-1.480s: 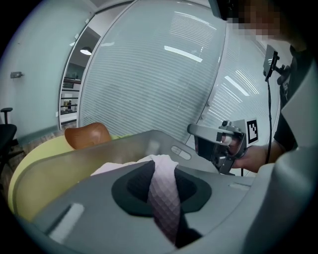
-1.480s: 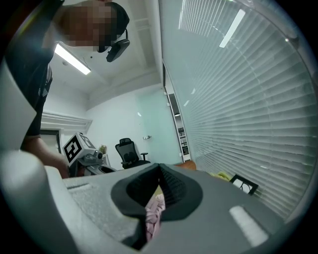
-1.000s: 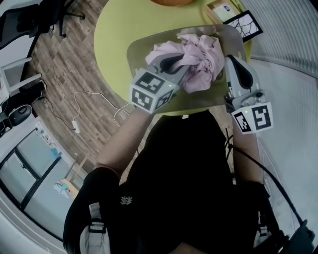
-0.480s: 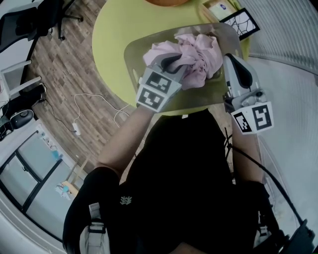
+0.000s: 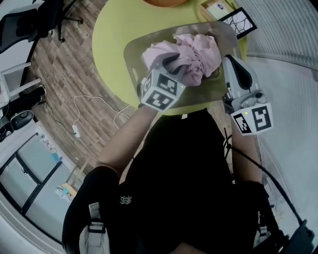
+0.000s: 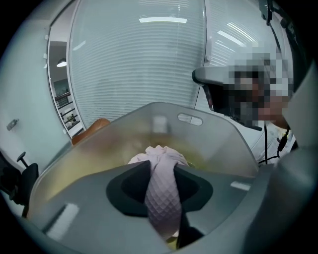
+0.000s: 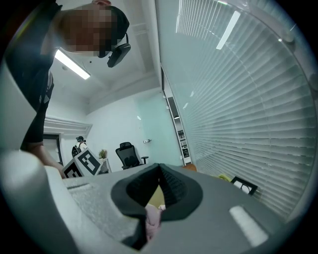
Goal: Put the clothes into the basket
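A translucent basket (image 5: 131,54) stands on the round green table (image 5: 113,25), and a bundle of pink clothes (image 5: 201,52) lies in it. My left gripper (image 5: 171,60) reaches down into the basket from the near side. Its jaws are closed on a fold of the pink quilted fabric (image 6: 162,198) and have just been opening a little, with the cloth still between the pads. The basket's far wall (image 6: 159,111) rises beyond that gripper (image 6: 161,168). My right gripper (image 5: 224,60) sits at the basket's right rim. Its tips (image 7: 158,171) meet, with a scrap of pink cloth (image 7: 149,221) low between the pads.
A framed picture (image 5: 242,23) and a small box (image 5: 218,7) lie at the table's far right. An orange object (image 5: 164,1) shows at the far edge. A white cable (image 5: 87,101) lies on the wooden floor at left, near office chairs (image 5: 30,20). Window blinds (image 5: 288,30) are at right.
My left gripper has rolled and sunk deeper into the basket, lowering the pink cloth. The right gripper has stayed in place.
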Motion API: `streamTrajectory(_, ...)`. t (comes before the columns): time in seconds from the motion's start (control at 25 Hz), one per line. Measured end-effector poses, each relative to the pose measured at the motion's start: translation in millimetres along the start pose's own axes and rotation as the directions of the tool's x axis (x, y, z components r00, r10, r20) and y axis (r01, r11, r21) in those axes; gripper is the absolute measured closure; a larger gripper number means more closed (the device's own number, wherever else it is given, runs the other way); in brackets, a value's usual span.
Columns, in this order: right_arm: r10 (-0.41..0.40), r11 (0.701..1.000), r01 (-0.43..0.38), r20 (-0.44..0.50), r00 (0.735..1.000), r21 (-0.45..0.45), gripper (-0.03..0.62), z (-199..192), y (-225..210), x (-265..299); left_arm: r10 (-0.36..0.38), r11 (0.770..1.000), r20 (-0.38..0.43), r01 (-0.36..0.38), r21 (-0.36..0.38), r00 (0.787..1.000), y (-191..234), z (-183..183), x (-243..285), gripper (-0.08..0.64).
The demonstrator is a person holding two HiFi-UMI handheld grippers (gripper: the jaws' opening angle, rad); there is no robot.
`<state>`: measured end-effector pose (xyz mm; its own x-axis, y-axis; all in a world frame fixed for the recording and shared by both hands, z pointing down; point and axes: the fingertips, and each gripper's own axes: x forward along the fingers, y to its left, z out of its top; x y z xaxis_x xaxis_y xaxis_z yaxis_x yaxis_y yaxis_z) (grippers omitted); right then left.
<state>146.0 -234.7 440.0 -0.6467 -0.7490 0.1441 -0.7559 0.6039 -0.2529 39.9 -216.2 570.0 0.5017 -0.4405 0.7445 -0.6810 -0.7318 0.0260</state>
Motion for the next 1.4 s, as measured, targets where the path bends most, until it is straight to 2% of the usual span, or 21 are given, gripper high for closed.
streamTrajectory(0.16,0.002,1.000,-0.002,0.000,1.000,0.006,0.591,-0.4,-0.7,-2.4,0.029,0.999,0.009,-0.030,0.027,1.000,0.2,4.0,-1.1,0.428)
streamTrajectory(0.2,0.004,1.000,-0.004,0.001,1.000,0.006,0.591,-0.3,0.0,-3.5,0.038,0.999,0.026,-0.039,0.025,0.999,0.6,7.3,-2.6,0.399)
streamTrajectory(0.24,0.005,1.000,-0.005,0.001,1.000,0.006,0.591,0.1,0.6,-4.8,0.045,0.999,0.047,-0.046,0.022,0.998,0.7,12.4,-4.5,0.323)
streamTrajectory(0.48,0.012,1.000,-0.012,0.009,1.000,-0.003,0.591,7.0,5.0,-6.8,0.068,0.997,0.122,-0.072,0.029,0.990,4.2,37.1,-20.1,0.314)
streamTrajectory(0.72,0.026,0.999,-0.026,0.021,0.999,-0.022,0.591,18.9,17.5,-13.2,0.112,0.994,0.180,-0.112,-0.009,0.977,7.9,43.3,-45.5,0.316)
streamTrajectory(0.8,0.034,0.999,-0.033,0.026,0.999,-0.034,0.591,23.7,22.8,-14.5,0.148,0.989,0.242,-0.144,-0.033,0.959,13.4,50.2,-60.6,0.337)
streamTrajectory(0.96,0.037,0.998,-0.036,0.026,0.999,-0.054,0.591,30.8,27.8,-18.1,0.220,0.976,0.383,-0.202,-0.086,0.897,24.9,67.2,-97.5,0.434)
streamTrajectory(1.04,0.034,0.998,-0.033,0.023,0.999,-0.060,0.591,34.6,29.4,-20.4,0.239,0.971,0.410,-0.220,-0.094,0.880,29.5,70.0,-112.7,0.468)
streamTrajectory(1.2,0.038,0.996,-0.036,0.021,0.999,-0.076,0.591,46.0,35.9,-23.4,0.272,0.962,0.425,-0.247,-0.114,0.863,39.1,71.0,-138.7,0.471)
streamTrajectory(1.4,0.048,0.992,-0.044,0.034,0.998,-0.114,0.591,65.3,39.6,-27.6,0.348,0.937,0.496,-0.314,-0.152,0.796,51.6,79.7,-183.3,0.514)
